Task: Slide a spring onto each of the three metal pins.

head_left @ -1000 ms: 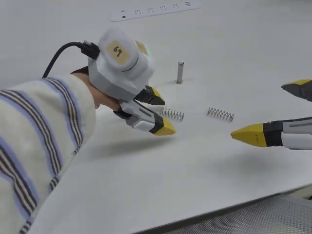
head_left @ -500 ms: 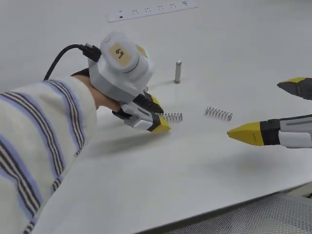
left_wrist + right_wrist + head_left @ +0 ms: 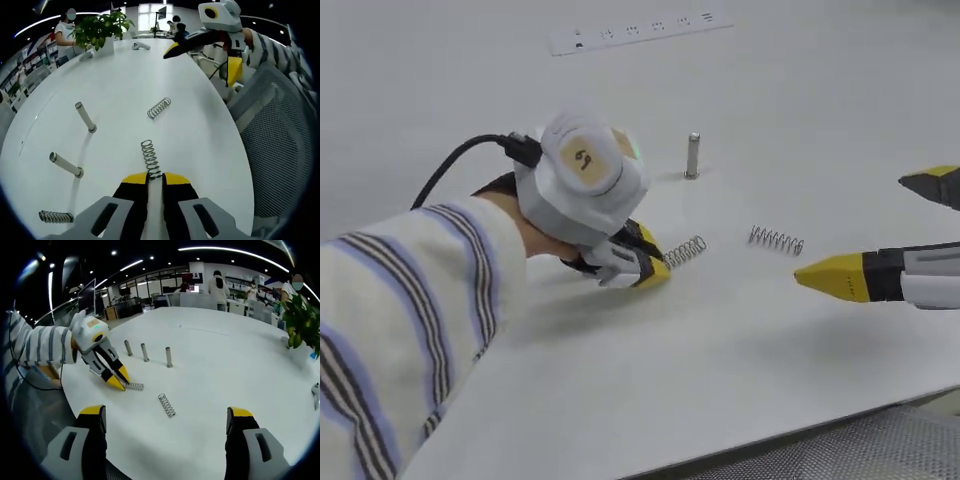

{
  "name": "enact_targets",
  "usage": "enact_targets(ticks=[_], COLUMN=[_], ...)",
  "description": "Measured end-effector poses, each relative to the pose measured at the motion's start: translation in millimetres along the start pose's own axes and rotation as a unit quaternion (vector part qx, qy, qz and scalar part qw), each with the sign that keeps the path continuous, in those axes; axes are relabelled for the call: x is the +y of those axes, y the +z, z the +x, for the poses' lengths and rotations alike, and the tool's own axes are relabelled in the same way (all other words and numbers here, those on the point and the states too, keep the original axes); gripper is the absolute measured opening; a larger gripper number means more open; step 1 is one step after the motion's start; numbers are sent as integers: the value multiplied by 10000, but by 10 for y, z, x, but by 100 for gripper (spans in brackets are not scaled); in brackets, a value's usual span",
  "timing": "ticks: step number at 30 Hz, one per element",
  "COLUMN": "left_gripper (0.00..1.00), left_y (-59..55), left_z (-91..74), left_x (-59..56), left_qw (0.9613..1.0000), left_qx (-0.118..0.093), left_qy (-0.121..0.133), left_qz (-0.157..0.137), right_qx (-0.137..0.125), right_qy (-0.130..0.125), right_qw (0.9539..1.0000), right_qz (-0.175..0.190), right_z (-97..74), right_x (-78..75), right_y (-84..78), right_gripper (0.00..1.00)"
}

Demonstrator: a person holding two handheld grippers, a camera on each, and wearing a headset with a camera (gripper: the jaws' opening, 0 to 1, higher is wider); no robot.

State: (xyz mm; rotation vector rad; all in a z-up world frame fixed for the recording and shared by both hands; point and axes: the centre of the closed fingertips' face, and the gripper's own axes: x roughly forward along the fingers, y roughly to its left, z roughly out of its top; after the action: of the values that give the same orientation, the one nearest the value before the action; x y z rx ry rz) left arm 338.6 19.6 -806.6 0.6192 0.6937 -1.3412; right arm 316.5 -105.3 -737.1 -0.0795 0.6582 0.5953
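Two springs lie on the white table (image 3: 740, 340). The left gripper (image 3: 653, 268) is clamped shut on one end of the near spring (image 3: 685, 250). The loose spring (image 3: 775, 240) lies ahead of its tips, toward the right gripper (image 3: 855, 228), whose jaws gape wide. Three pins (image 3: 85, 116) stand off the left gripper's left side, the nearest already sleeved with a spring.

gripper views opposed across spring (image 3: 776, 239), head above

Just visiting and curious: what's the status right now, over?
Left gripper shut on spring end. Right gripper open, empty. Second spring loose on table; two pins bare. Path to pins open.
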Motion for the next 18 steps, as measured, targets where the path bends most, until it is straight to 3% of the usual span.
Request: enact_targets(ticks=[3,7,11,18], left_gripper=[3,3,3,3], left_y=[-1,2,5,-11], left_z=[2,2,6,3], left_x=[7,41,52,136], left_qw=[9999,9980,9979,9952], left_qx=[-33,-110,-202,-235], left_qy=[128,319,398,682], left_qz=[-59,-541,-469,-657], right_qx=[-3,-16,-40,-68], right_qy=[29,49,59,103], right_qw=[10000,10000,10000,9999], right_qz=[-19,-34,-44,-79], right_z=[3,-2,-13,-21], right_x=[27,46,56,86], right_y=[6,12,21,35], right_gripper=[99,98,98,97])
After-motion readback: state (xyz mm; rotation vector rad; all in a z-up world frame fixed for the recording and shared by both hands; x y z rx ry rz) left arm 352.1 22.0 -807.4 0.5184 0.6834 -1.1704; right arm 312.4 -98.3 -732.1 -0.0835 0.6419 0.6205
